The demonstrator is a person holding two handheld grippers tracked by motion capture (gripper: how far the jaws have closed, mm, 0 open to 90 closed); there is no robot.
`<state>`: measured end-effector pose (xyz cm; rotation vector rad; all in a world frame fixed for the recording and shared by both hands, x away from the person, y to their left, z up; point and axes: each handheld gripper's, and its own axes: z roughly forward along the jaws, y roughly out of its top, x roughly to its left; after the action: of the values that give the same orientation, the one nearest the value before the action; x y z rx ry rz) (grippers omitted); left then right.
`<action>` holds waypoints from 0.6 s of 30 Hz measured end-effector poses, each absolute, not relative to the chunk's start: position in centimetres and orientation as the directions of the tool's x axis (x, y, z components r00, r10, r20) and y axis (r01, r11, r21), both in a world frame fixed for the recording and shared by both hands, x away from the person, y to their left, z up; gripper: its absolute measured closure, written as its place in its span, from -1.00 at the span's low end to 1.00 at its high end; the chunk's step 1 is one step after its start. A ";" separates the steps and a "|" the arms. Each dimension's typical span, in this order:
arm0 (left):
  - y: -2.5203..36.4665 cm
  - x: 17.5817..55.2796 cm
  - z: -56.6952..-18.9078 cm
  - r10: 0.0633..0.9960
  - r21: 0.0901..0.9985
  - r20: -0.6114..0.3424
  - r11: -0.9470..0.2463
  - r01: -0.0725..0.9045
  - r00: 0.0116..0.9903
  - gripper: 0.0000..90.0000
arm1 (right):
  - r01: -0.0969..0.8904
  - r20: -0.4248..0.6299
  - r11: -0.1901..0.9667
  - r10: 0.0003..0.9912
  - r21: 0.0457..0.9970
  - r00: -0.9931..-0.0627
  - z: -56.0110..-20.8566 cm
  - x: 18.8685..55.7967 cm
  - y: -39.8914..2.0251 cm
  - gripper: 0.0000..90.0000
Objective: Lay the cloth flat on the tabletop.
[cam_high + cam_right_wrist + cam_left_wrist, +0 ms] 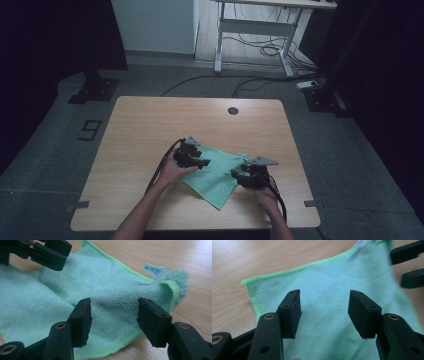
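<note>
Green microfibre cloth (216, 175) lies rumpled on the wooden table (140, 125), near the front edge, between my two hands. Left gripper (196, 159) hangs over its left part, jaws apart, nothing pinched; cloth spreads ahead and to the right of them. Right gripper (241, 176) sits at the right edge, jaws apart too, bare cloth beneath. Folded-over corner with a white label (154, 270) lies just ahead of the right jaws, so that hand is nearer. Label print is blue, too small to read.

Dim, murky high view; brighter, motion-blurred close-ups.
</note>
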<state>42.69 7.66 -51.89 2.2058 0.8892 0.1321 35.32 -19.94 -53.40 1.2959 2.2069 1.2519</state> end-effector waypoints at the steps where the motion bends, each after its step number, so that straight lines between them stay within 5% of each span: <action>1: 7.7 43.0 -52.3 0.636 0.663 -0.169 -0.491 0.565 0.753 -0.04 | 0.573 0.168 0.217 0.822 0.790 -0.544 -53.6 35.6 -19.8 -0.02; 18: 8.6 42.9 -53.4 0.680 0.636 -0.113 -0.511 0.579 0.724 0.00 | 0.609 0.146 0.226 0.854 0.760 -0.499 -55.0 37.5 -18.7 -0.05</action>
<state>42.92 8.61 -53.45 2.2589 0.9481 0.1972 37.50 -18.74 -55.02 1.3664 2.2028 1.1470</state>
